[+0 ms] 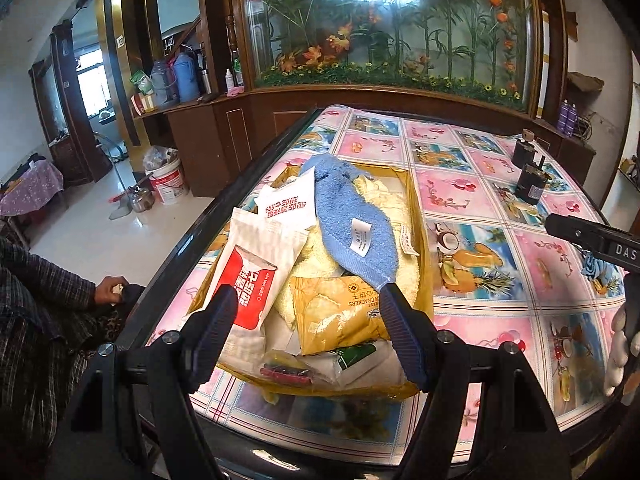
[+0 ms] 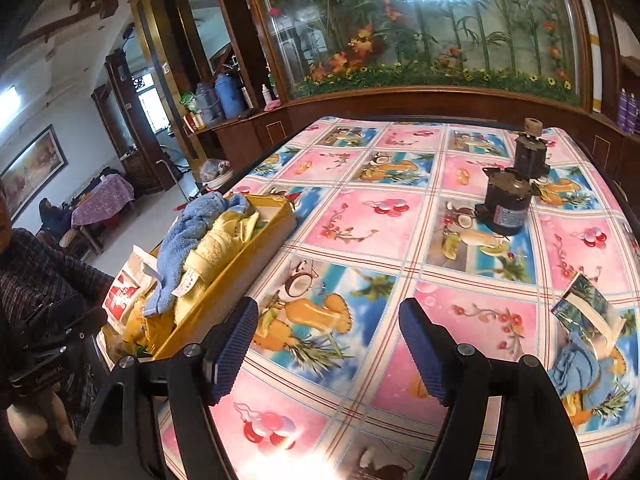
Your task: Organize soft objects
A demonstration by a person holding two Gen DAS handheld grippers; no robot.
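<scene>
Left wrist view: left gripper [image 1: 308, 312] hangs open over the yellow box [image 1: 425, 240], blue towel [image 1: 352, 220] on top; right gripper [image 2: 328, 346] open too, nothing held

- Left gripper [image 1: 308, 312]: black frame, silver screws, ribbed blue fingers [image 1: 394, 316].
- Right gripper [image 2: 328, 336]: the same black frame and blue fingers [image 2: 420, 344].
- White glove [image 1: 618, 344].

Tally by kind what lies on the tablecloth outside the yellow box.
Black motors: 2
Blue cloth: 1
Printed packet: 1
Total: 4
</scene>
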